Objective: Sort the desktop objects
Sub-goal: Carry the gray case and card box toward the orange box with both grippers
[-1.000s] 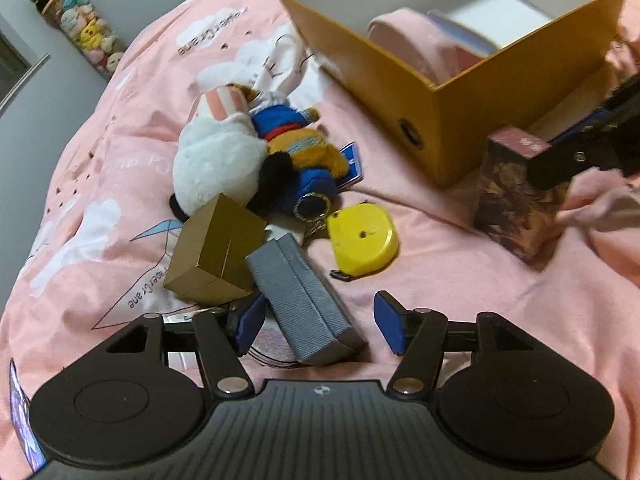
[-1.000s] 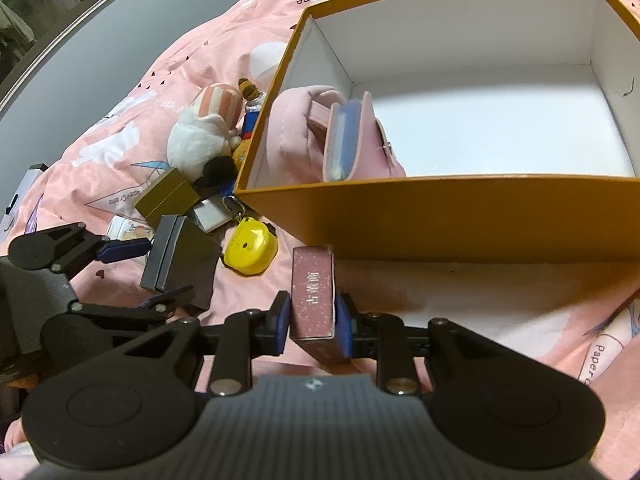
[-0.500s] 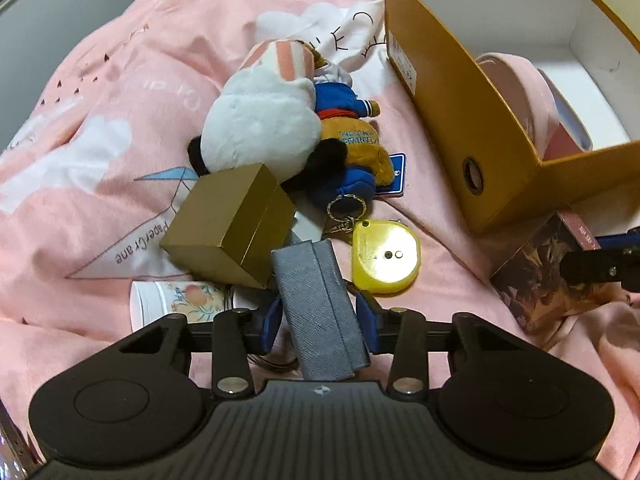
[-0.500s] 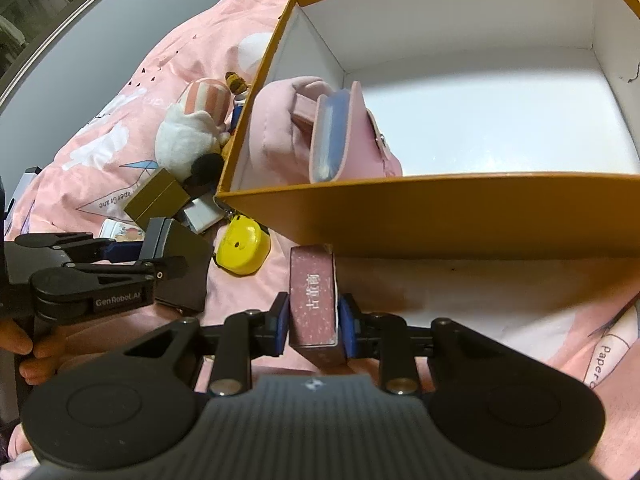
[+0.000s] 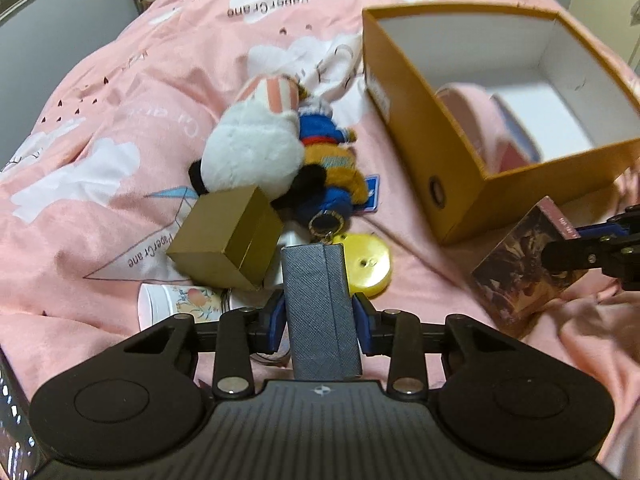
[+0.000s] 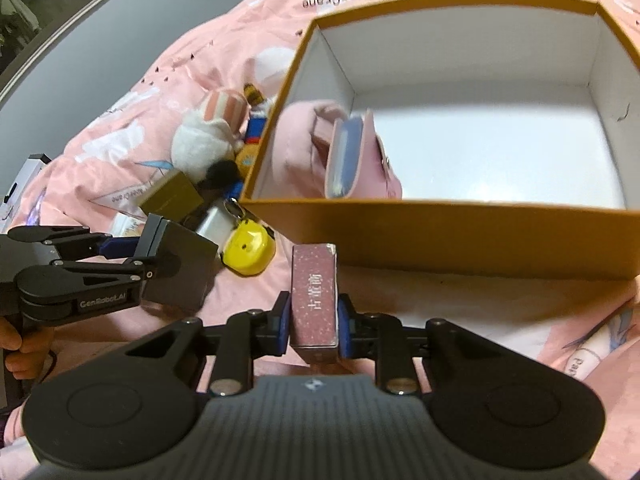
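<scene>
Grey textured case [image 5: 320,300]: clamped between the blue pads of the left tongs [image 5: 319,322], jaws closing on it; held lengthwise along the fingers, far end over the clutter on the bed. From the right wrist view, seen side-on as a dark slab [image 6: 176,268] raised clear of the pink bedspread [image 6: 132,136].

Maroon patterned box [image 6: 314,300]: gripped upright by the right tongs [image 6: 313,330], pads pressed on both long sides, just beside the front wall of the orange carton [image 6: 440,236]. Printed top face legible only in the right wrist view; decorated side panel [image 5: 520,268] visible only in the left wrist view.

Orange carton: open-topped, white inside, holding a pink pouch [image 6: 352,160] at its left end. Round hole in the end wall [image 5: 436,192] shown in the left wrist view alone.

Loose on the bed, near the case: gold box [image 5: 228,240], yellow tape measure [image 5: 370,266], white plush toy [image 5: 252,148], blue-and-orange plush keychain [image 5: 332,176], printed white tube [image 5: 180,304] partly under the gold box.

Left hand [image 6: 16,344]: wrapped round the tongs' handle at the left edge of the right wrist view. Both tongs angled steeply down toward the bed.
</scene>
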`<action>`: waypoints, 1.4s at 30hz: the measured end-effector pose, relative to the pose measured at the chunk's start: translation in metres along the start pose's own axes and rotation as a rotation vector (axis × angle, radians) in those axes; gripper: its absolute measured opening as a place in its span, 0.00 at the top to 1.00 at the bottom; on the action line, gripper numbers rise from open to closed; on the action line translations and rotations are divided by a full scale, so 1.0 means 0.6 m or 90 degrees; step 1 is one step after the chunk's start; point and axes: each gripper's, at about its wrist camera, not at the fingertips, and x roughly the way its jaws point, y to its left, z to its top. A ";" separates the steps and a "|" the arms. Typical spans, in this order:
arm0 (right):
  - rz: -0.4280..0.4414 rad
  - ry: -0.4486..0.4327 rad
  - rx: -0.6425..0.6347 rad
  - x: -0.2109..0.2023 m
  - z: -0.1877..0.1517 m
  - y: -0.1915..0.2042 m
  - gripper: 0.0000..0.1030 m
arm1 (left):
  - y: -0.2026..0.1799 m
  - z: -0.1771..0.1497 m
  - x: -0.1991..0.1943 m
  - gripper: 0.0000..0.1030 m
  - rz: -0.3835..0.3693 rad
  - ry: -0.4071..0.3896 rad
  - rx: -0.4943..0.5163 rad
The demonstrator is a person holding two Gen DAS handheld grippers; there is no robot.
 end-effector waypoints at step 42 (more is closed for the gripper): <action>-0.093 -0.258 0.065 -0.208 0.063 -0.093 0.76 | -0.177 0.223 -0.081 0.61 -0.210 -0.194 0.081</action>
